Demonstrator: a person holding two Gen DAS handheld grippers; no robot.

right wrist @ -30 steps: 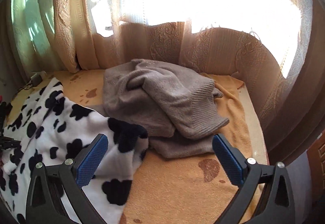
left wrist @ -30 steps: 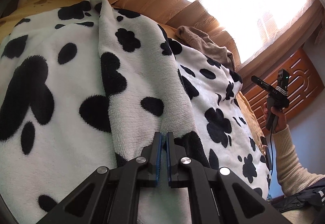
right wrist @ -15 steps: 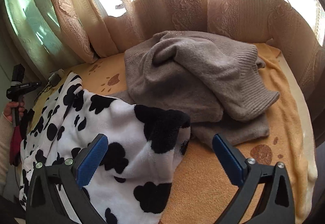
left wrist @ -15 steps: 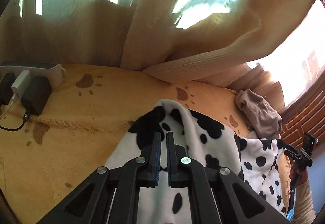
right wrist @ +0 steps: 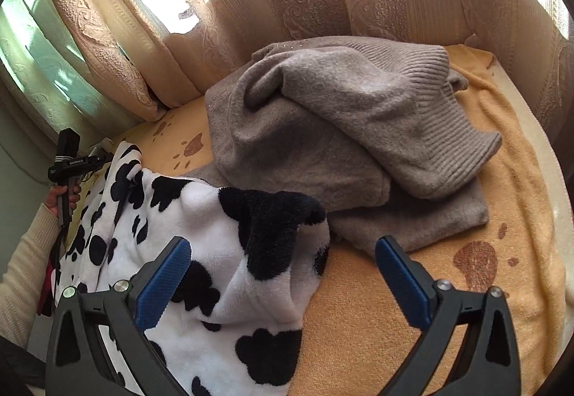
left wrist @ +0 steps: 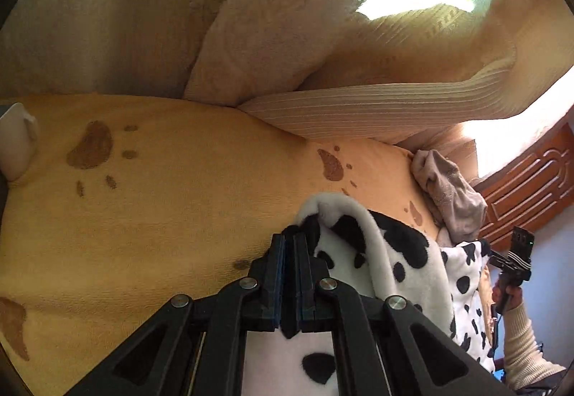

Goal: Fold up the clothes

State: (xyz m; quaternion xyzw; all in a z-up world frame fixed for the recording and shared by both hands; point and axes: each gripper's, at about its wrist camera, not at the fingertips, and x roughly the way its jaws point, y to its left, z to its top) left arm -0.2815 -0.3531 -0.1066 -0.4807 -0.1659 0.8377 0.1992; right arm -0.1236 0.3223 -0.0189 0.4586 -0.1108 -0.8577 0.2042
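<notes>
A white fleece garment with black spots [left wrist: 387, 263] lies on an orange blanket [left wrist: 172, 216]. My left gripper [left wrist: 290, 241] is shut on a corner of that spotted garment and holds it low over the blanket near the curtain. In the right wrist view the same spotted garment [right wrist: 215, 252] lies in front, its folded edge under my left blue pad. My right gripper [right wrist: 283, 252] is open above it, holding nothing. A crumpled grey-brown sweater [right wrist: 340, 130] lies behind the spotted garment, touching it.
Beige curtains [left wrist: 323, 37] hang along the far edge of the orange blanket [right wrist: 448, 306]. A white plug block [left wrist: 16, 141] sits at the left. A wooden panel [left wrist: 531, 188] stands at the right. A person's hand in a cream sleeve [right wrist: 25, 252] holds the left gripper's handle.
My left gripper has carried the spotted garment's corner across toward the curtain, and the fabric now trails behind it. My right gripper has come closer over the spotted garment and stays open.
</notes>
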